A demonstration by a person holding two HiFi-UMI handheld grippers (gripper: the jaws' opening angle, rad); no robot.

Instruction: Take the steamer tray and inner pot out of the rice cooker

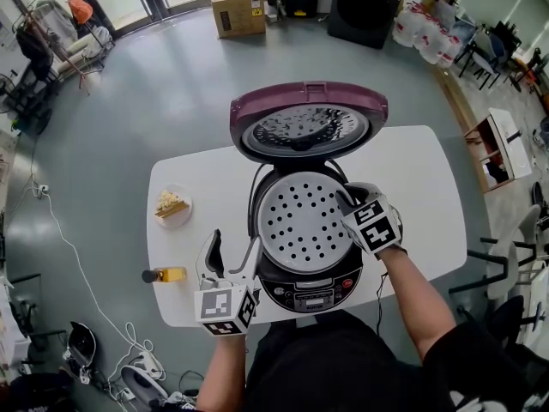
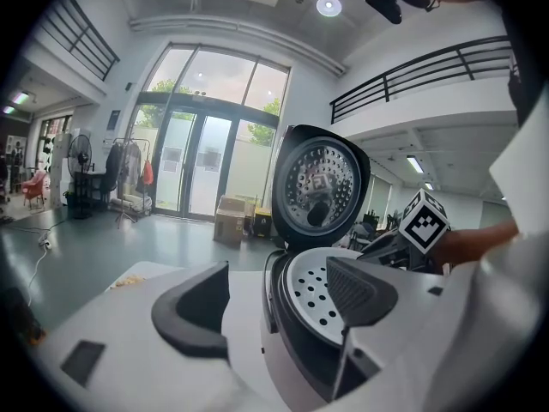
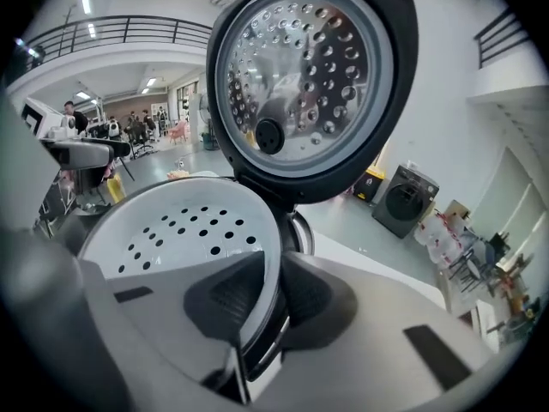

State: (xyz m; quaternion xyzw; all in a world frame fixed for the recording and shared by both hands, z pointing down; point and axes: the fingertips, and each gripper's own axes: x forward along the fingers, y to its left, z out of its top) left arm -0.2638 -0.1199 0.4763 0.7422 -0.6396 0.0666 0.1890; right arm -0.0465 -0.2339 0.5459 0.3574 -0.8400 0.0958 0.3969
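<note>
The steamer tray sits atop the open rice cooker. The right gripper pinches its rim at 3 o'clock. The left gripper, jaws wide and empty, waits at 8 o'clock. The tray is probably light, stiff and slippery; grip the rim.
</note>
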